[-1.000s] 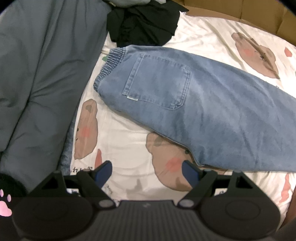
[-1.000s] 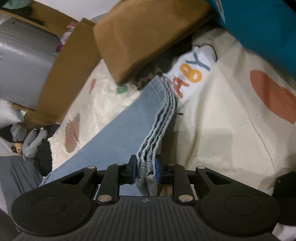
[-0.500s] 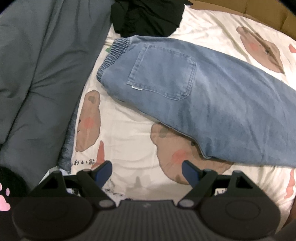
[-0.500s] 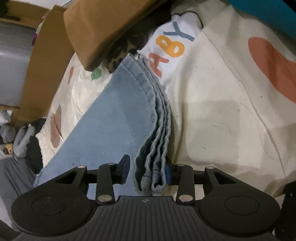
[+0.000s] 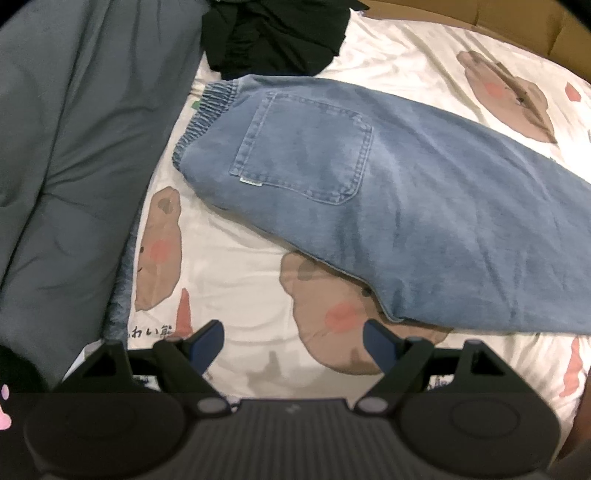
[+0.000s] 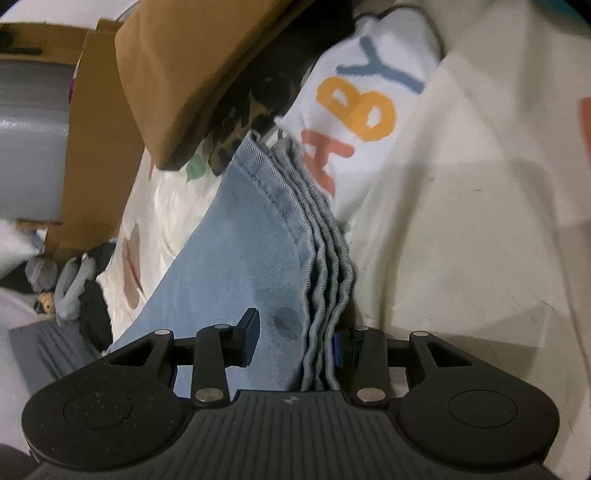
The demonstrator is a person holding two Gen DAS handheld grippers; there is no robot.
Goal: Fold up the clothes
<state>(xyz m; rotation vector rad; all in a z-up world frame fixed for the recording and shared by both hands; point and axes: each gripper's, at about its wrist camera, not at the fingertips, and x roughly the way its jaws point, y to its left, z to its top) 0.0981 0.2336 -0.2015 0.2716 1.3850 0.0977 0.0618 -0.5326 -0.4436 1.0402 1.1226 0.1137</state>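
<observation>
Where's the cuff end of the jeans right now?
In the right wrist view the layered cuffs lie between the open fingers of the right tool, just below the white cloth with coloured letters.

One pair of blue jeans (image 5: 406, 206), one black garment (image 5: 273, 33), one grey duvet (image 5: 74, 147), one white "BABY" top (image 6: 369, 110), one brown cushion (image 6: 199, 66) and one cardboard box (image 6: 99, 140) lie on one bed (image 5: 240, 280).
</observation>
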